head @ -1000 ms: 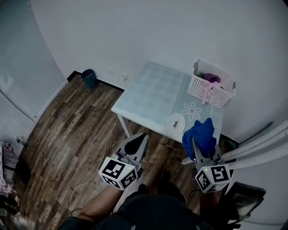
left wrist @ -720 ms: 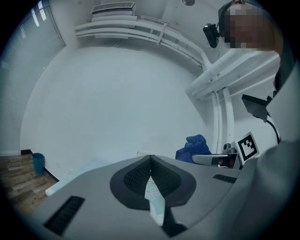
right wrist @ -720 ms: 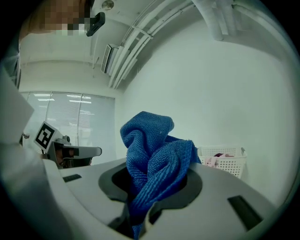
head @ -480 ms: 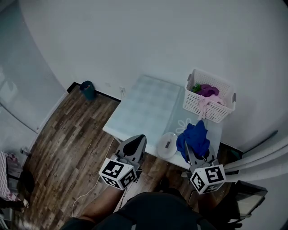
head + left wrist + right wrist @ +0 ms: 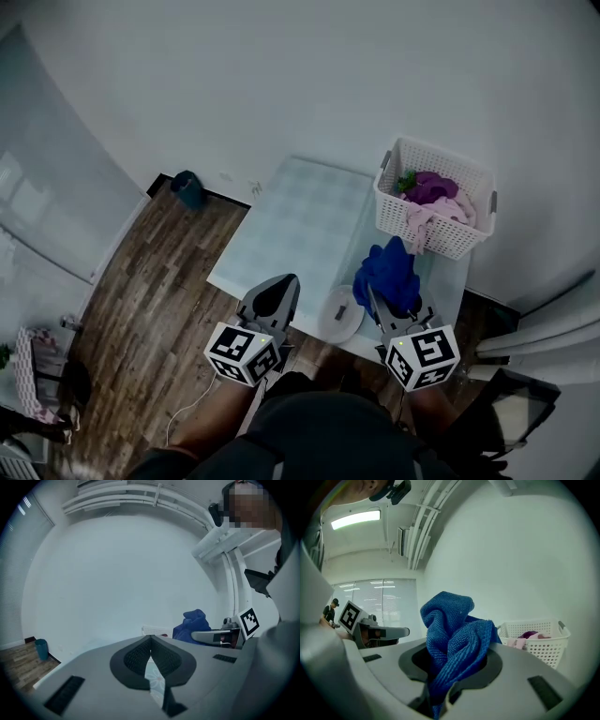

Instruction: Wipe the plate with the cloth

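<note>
A white plate [image 5: 339, 314] lies at the near edge of the small pale table [image 5: 291, 225]. My right gripper [image 5: 386, 302] is shut on a bunched blue cloth [image 5: 389, 272], which hangs over the table just right of the plate; in the right gripper view the blue cloth [image 5: 454, 639] fills the space between the jaws. My left gripper [image 5: 275, 302] is shut with nothing in it, its tips at the table's near edge, left of the plate. In the left gripper view its jaws [image 5: 151, 656] meet, and the cloth [image 5: 191, 626] shows to the right.
A white laundry basket [image 5: 432, 197] with pink and purple clothes stands at the table's far right. A teal bin [image 5: 187, 188] stands on the wood floor by the wall. A white cable [image 5: 202, 389] runs over the floor left of my legs.
Both grippers have moved forward to the table's near edge. The plate and table now lie closer beneath them, and the cloth sits over the table beside the plate.
</note>
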A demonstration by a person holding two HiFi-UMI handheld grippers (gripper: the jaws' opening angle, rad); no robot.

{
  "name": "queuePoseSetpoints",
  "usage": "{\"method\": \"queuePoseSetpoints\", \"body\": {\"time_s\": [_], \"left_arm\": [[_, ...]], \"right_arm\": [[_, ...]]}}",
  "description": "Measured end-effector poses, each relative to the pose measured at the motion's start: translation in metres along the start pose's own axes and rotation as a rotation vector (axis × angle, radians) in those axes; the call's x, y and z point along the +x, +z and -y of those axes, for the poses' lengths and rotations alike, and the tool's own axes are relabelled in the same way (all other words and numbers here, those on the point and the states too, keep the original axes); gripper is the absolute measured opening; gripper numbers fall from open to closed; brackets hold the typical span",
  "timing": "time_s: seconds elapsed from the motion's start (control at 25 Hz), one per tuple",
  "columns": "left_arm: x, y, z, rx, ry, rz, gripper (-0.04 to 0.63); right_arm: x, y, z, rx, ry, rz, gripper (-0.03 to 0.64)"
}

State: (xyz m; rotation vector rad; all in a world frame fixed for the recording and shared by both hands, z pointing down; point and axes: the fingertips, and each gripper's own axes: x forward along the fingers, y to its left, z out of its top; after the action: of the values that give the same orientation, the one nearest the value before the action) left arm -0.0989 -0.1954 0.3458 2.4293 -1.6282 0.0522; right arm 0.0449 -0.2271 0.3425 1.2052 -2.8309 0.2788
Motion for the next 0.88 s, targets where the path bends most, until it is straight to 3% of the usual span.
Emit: {"method": "queuePoseSetpoints", "body": {"time_s": [0.28,0.48,0.56,0.76,0.88], "left_arm": [[0.04,-0.043,-0.037,-0.027,-0.019,-0.111,0.009],[0.066,-0.083,-0.058,0.053,-0.075,-0.219,0.009],[0.075,-0.109,-0.064,0.033,-0.105,-0.273,0.009],[0.089,-0.181,-0.07,-0.106,-0.185,-0.424,0.009],[0.094,-0.213,-0.076,-0.083,-0.189,-0.496,0.009]], "right_arm": [[0.039,-0.036,0.016,0.009,-0.028,-0.075,0.135],[0.063,-0.073,0.026,0.014,-0.095,-0.152,0.135],[0.075,-0.093,0.027,0.015,-0.106,-0.201,0.135],[0.099,-0.16,0.021,0.029,-0.118,-0.366,0.135],[0.114,-0.201,0.018,0.033,-0.117,-0.47,0.135]]}}
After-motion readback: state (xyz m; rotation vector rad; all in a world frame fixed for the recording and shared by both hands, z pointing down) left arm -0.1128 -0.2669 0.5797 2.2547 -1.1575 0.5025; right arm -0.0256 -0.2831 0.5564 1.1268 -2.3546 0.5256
